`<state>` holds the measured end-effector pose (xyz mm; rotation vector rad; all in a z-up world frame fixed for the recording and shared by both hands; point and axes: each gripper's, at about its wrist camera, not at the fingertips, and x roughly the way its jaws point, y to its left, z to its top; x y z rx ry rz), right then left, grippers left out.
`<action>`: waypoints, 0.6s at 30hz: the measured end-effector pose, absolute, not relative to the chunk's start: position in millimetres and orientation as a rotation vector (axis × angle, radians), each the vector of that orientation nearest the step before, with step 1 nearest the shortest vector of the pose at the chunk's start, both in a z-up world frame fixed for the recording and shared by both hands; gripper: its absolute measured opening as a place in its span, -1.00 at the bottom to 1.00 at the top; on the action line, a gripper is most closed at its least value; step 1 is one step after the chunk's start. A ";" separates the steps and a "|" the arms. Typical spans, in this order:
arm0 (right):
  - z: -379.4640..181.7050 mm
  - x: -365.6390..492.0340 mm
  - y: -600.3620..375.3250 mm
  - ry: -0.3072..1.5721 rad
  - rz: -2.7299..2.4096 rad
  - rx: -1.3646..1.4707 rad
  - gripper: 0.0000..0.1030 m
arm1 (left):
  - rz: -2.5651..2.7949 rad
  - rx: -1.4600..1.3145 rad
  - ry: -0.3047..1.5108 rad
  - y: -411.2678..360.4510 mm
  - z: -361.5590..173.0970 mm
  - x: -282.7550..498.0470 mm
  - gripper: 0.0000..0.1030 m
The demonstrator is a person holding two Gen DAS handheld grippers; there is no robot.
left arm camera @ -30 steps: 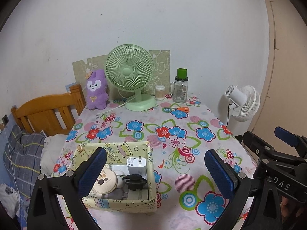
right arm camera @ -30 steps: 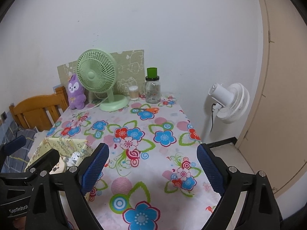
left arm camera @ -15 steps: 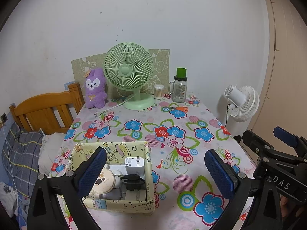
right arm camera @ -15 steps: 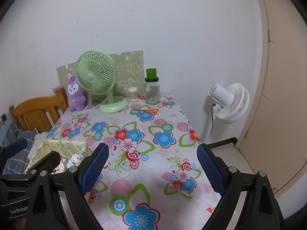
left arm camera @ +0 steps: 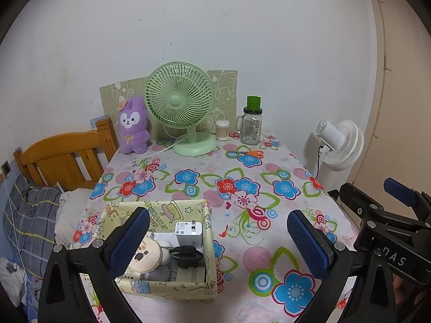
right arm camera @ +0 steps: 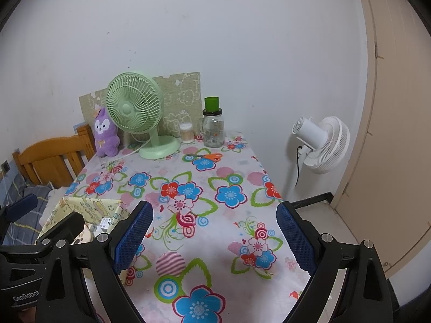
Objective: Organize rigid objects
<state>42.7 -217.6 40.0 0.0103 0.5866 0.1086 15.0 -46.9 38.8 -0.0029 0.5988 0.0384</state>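
Your left gripper point(left arm camera: 218, 238) hangs wide open and empty above the near-left of the table point(left arm camera: 269, 158), over the yellow fabric box point(left arm camera: 167, 286) that holds a white charger point(left arm camera: 188, 233), a round compact point(left arm camera: 144, 255) and a black clip point(left arm camera: 186, 253). Your right gripper point(right arm camera: 214, 238), further right above the floral cloth, is also wide open, holding nothing. Orange scissors point(right arm camera: 207, 156) lie well apart at the far end, just in front of the glass jar point(right arm camera: 213, 132) and right of the green fan point(right arm camera: 137, 113).

Side-by-side wrist views over floral table point(left arm camera: 242, 172)
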 end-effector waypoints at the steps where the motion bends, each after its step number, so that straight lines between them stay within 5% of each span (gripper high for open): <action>1: 40.2 42.7 -217.5 0.587 0.109 0.010 0.84 | 0.036 -0.004 0.601 -47.2 38.8 15.4 1.00; 18: 38.0 41.7 -218.3 0.579 0.095 0.007 0.84 | 0.010 -0.017 0.613 -44.1 39.3 16.4 1.00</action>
